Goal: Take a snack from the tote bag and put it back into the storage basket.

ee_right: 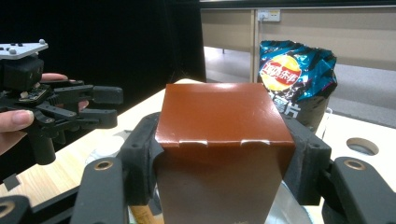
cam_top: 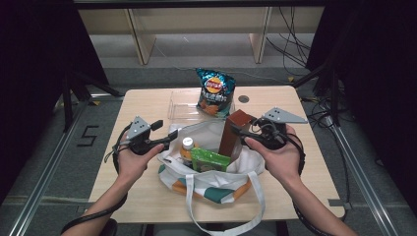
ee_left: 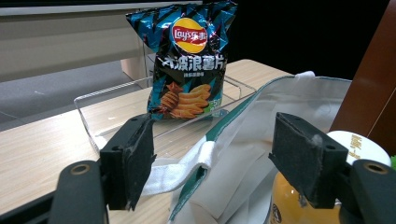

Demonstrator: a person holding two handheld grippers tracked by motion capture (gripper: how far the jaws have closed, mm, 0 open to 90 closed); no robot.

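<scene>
Two black jaws of the right gripper [ee_right: 219,163] pressed against opposite sides of the brown box [ee_right: 224,140], one pad on each flank, so the box sat squarely between them and was clamped near its top. In the high view we saw that brown box [cam_top: 235,132] standing upright and slightly tilted, its lower end down inside the mouth of the tote bag [cam_top: 216,184], with the right gripper [cam_top: 246,132] holding it from the right side. Just beside the box in the bag lay a green packet [cam_top: 210,160] and a bottle [cam_top: 187,149] with a white cap.

We held the left gripper [ee_left: 215,158] at the bag's left rim with its jaws spread wide and nothing between them; the white bag strap [ee_left: 182,163] and the rim ran through the gap without touching either pad, as far as we could tell. In the high view the left gripper [cam_top: 164,135] hovered just beside the bag.

Farther out on the counter [cam_top: 147,108] a bag of chips [cam_top: 215,92] stood propped in a clear tray [cam_top: 179,105], well apart from both grippers.
</scene>
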